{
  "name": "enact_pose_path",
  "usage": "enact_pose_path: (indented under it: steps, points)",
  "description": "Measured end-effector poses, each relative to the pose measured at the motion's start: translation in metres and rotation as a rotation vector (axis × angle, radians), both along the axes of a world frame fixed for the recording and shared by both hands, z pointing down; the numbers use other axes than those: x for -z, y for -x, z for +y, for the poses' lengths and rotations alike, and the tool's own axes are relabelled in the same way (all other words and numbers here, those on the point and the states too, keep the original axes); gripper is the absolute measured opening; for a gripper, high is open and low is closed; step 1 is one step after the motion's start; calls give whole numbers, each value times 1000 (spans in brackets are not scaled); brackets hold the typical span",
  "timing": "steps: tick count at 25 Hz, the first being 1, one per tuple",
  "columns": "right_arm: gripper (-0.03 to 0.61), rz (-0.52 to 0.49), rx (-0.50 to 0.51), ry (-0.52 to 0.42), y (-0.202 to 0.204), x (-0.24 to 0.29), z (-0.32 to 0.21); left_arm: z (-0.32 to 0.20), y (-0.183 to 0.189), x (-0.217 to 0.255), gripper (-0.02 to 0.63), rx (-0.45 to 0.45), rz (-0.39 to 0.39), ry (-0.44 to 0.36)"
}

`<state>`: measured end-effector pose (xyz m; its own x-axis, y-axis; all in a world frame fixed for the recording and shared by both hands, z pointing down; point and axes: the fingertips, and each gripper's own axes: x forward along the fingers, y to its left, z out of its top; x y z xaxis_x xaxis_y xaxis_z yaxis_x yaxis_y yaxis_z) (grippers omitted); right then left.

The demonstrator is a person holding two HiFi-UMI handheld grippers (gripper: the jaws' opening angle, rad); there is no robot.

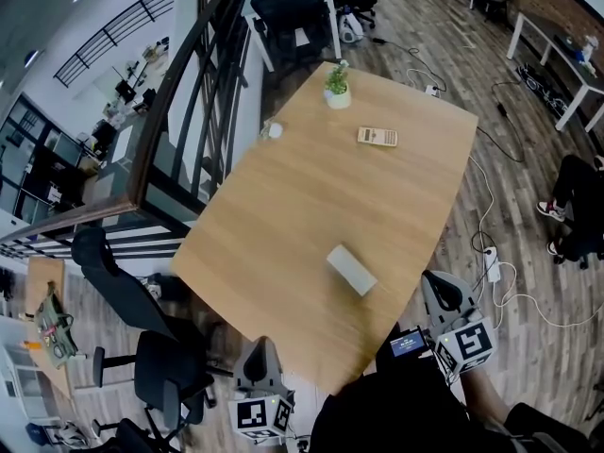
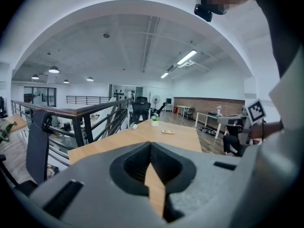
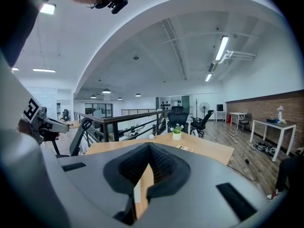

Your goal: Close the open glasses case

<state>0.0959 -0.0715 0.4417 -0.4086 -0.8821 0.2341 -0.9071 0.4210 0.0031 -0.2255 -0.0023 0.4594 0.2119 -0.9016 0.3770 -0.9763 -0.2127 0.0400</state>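
Note:
The glasses case (image 1: 351, 270), a pale grey oblong box, lies on the wooden table (image 1: 283, 215) toward its near right side, and its lid looks down. My left gripper (image 1: 262, 345) hovers off the table's near corner, well to the left of the case. My right gripper (image 1: 437, 289) is off the right edge, a short way right of the case. Neither touches it. In the left gripper view the jaws of the left gripper (image 2: 151, 144) meet at the tip with nothing between them. The right gripper (image 3: 149, 147) shows the same.
A potted plant (image 1: 337, 87), a beige calculator-like object (image 1: 377, 137) and a small white object (image 1: 274, 130) sit at the table's far end. A dark railing (image 1: 179, 92) runs along the left. Office chairs (image 1: 151, 347) stand near the left gripper, and cables (image 1: 491, 253) lie on the floor at right.

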Motion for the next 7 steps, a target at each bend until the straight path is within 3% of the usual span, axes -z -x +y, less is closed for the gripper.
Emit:
enact_pose_path:
  steps: [7]
  points:
    - [14, 12, 3, 9, 0, -3, 4, 5, 0, -1, -1, 6, 2, 1]
